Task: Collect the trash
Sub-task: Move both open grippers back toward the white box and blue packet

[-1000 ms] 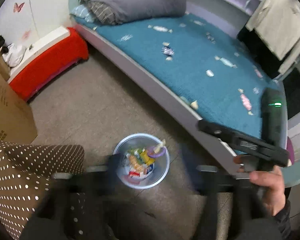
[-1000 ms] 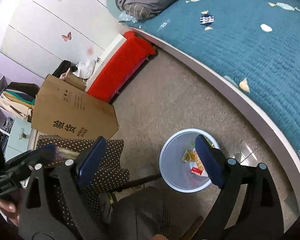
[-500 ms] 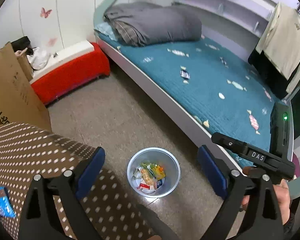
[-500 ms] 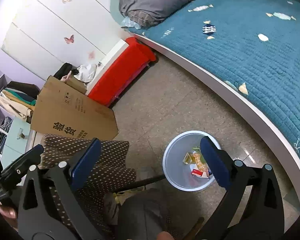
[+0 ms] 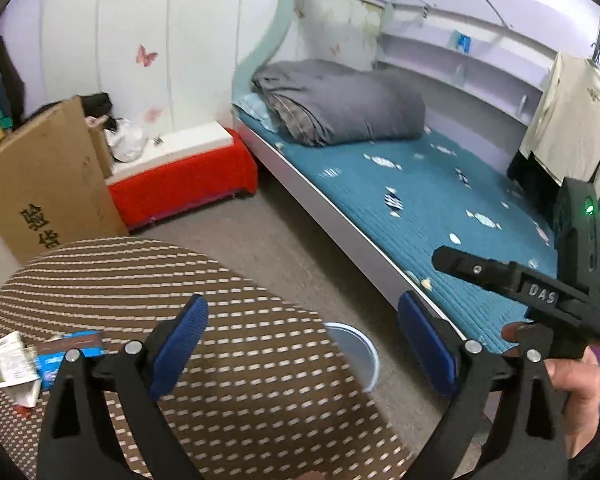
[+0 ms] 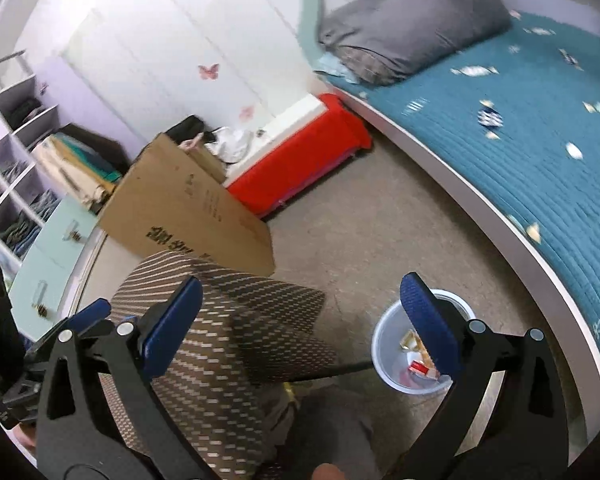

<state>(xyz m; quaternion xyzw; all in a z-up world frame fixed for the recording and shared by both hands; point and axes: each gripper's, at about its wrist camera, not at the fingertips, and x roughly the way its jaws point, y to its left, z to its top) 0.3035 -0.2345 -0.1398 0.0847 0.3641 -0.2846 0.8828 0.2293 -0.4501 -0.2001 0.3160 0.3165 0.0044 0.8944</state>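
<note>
Bin (image 6: 396, 360) with wrappers in it now sits lower and partly hidden: in the left wrist view only its rim (image 5: 364, 350) peeks past the dotted seat (image 5: 228, 320), where a second ago its whole mouth showed. Both views have swung up toward the bed (image 5: 440, 208) — reads as a drop finished and a search for the next piece. Candidates: wrappers on the teal cover, far right, e.g. (image 5: 392, 202); paper and a blue packet (image 5: 72, 350) on the seat, near left. Left tool (image 5: 300, 340) — jaws wide, nothing between. Right tool (image 6: 300, 320) — jaws wide, nothing between.
</note>
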